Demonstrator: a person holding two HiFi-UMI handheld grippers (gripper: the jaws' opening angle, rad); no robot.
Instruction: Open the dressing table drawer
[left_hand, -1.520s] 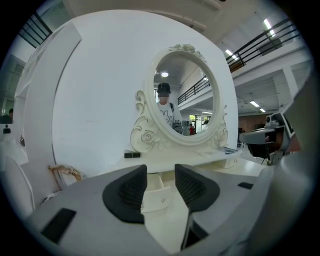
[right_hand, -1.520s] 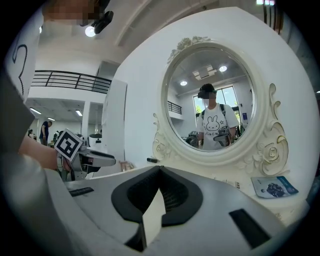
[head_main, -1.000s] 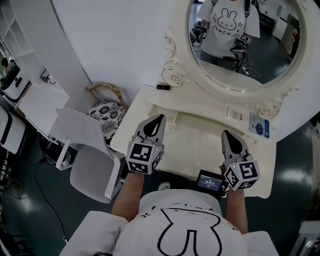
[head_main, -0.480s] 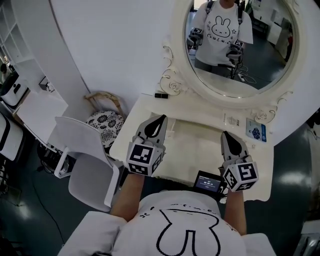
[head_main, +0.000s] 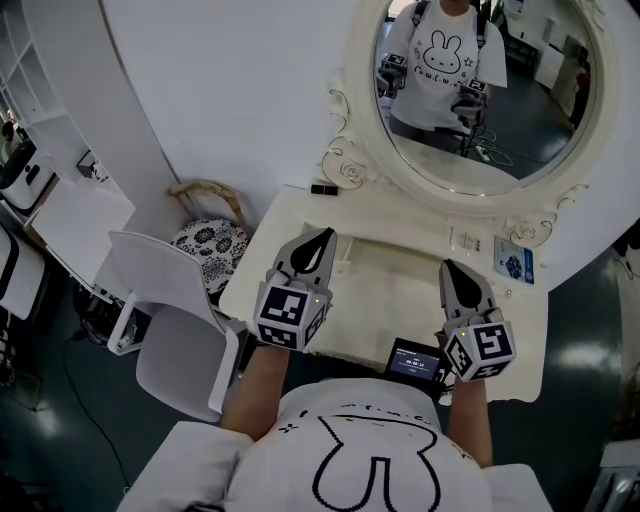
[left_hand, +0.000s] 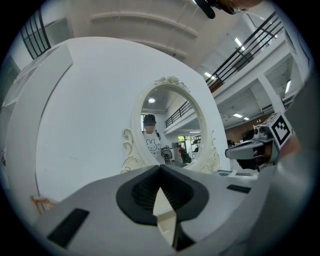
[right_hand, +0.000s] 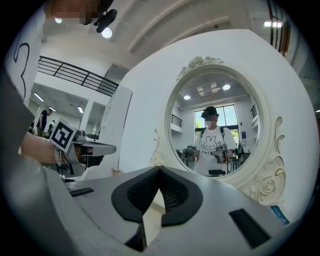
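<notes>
- Drawer first: it belongs to the dressing table below the mirror, and no view shows me its front. The table's edge farthest from the mirror and my own shirt cover the spot, so shut or pulled out, I can't call it
- Left gripper hangs over the table top, nose toward the mirror's left scrollwork, jaws closed tip to tip with nothing between them
- Right gripper, same story: under the mirror's right half, pointing at it, jaws together and empty
- What's changed over the last second: only the framing, really. My head view has shifted, so the mirror now shows more of the reflected figure and the table has slid a little up the picture. Both grippers sit where they were over the table top
- What that means: no progress on the drawer that I can see. Both tools are up above the top, on the mirror side of that far edge, while the drawer front would lie beneath it
- I'd say this fits hands poised ahead of a reach for the pull, and equally hands lifted back once the drawer was dealt with; these views don't settle which
- Small black screen sits just beside the right gripper, on its side away from the mirror
</notes>
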